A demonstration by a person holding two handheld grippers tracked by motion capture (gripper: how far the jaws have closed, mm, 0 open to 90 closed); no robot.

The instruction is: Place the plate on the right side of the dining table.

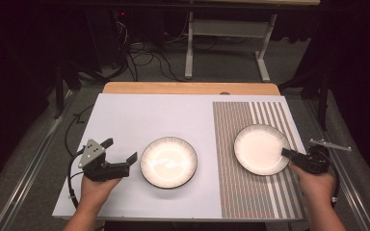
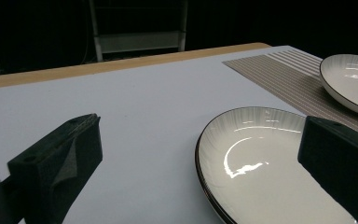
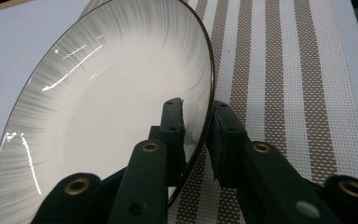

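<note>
Two white plates with dark rims lie on the table. The left plate [image 1: 168, 161] rests on the white sheet, and the right plate [image 1: 261, 148] on the striped mat [image 1: 243, 192]. My left gripper [image 1: 121, 149] hovers open just left of the left plate [image 2: 265, 163], with nothing between its jaws. My right gripper [image 1: 285, 152] reaches in from the right and straddles the near right rim of the right plate [image 3: 98, 107]. One jaw is over the plate's inside and the other outside the rim. My right gripper [image 3: 198, 105] shows a thin gap on the inner side.
The white sheet [image 1: 139, 115] covers the table's left and middle, and the striped mat its right. A wooden table edge [image 1: 188, 88] runs along the back. Beyond it are a metal stand [image 1: 226, 43] and cables [image 1: 144, 57] on the floor.
</note>
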